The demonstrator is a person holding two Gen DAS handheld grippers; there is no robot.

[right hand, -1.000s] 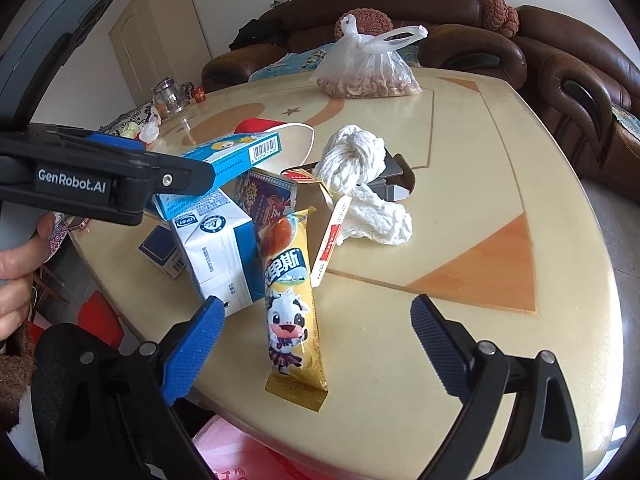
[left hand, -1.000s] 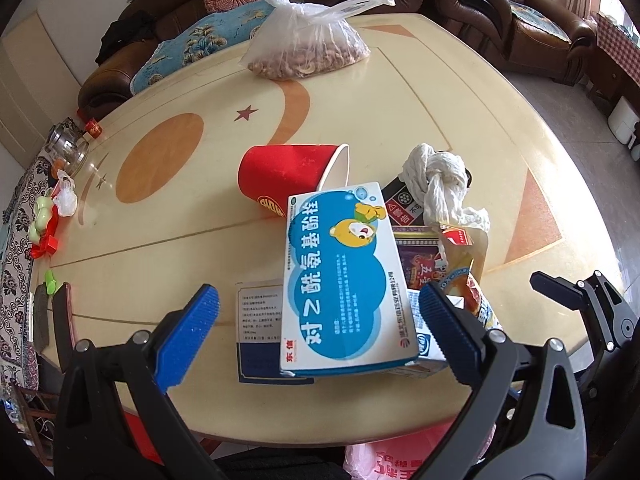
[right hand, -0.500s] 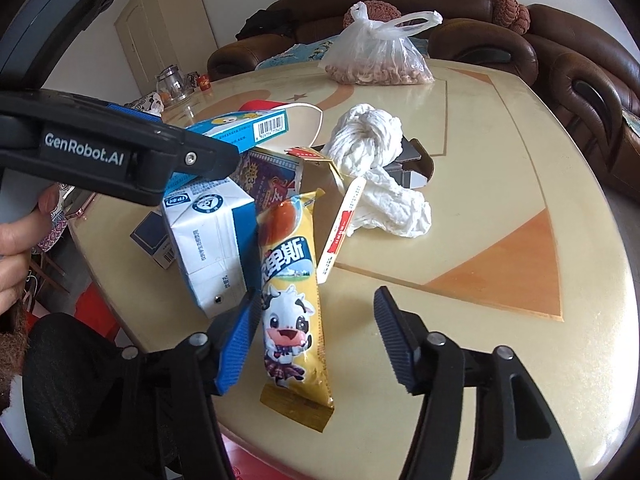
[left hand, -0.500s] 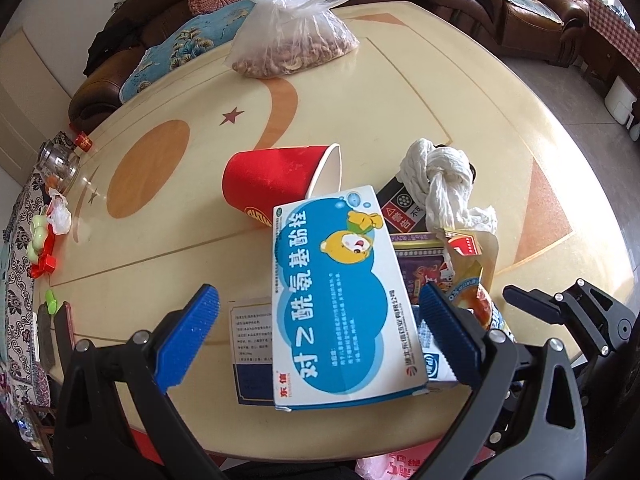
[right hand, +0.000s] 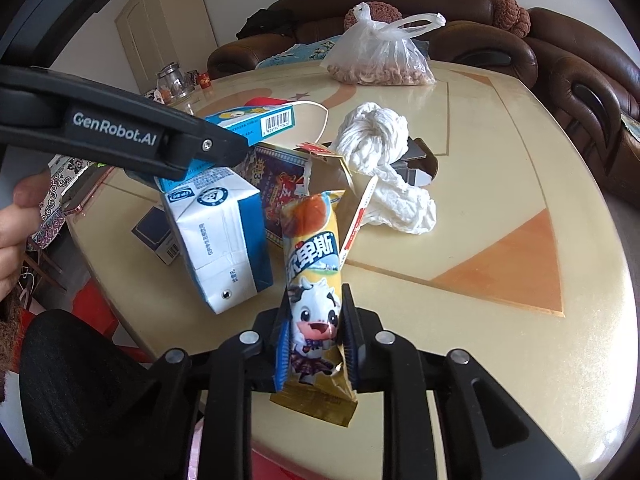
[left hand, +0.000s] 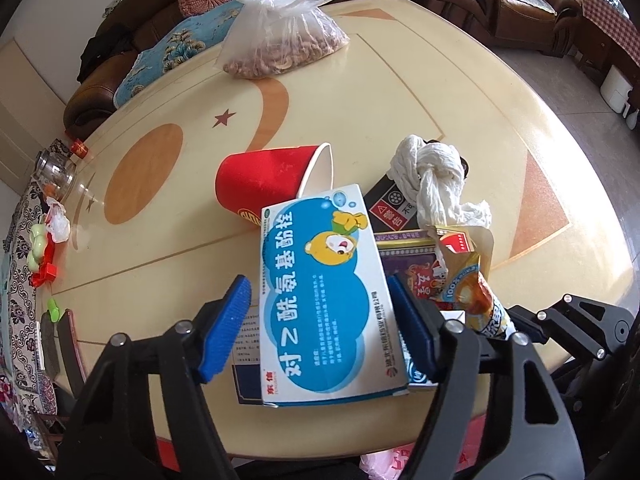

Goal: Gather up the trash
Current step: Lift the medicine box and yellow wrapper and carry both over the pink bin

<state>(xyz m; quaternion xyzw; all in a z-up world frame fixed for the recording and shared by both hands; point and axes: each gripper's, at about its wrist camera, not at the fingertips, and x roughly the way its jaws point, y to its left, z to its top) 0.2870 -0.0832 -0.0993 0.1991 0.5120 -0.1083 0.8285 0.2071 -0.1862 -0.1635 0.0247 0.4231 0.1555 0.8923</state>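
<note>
**Both tongs on trash at the desk's near edge**

R tongs [right hand: 313,346] were pinching the yellow snack wrapper [right hand: 313,280] w/ the cartoon cow, pads pressed against both its sides near the lower end; wrapper's upper end leaned toward the pile, bottom hem hung over the desk [right hand: 500,352] rim. L tongs [left hand: 320,328] sat partway closed around the blue-and-white medicine box [left hand: 320,300]: right pad touching the box's edge, left pad just beside the other edge w/ a thin gap showing, so not a firm pinch yet. Box lay tilted atop a white-and-blue carton [right hand: 220,240] and a dark flat box [left hand: 246,364].

Just behind: red paper cup [left hand: 264,180] on its side, mouth toward the box. Knotted white cloth [left hand: 432,176] lay over a black carton [left hand: 390,208], w/ a purple pack [left hand: 408,264] next to it. Clear bag of nuts [left hand: 280,40] stood well apart at the far side, near the brown sofa [right hand: 560,48]. Glass jar [left hand: 54,168] at the desk's left edge.
</note>
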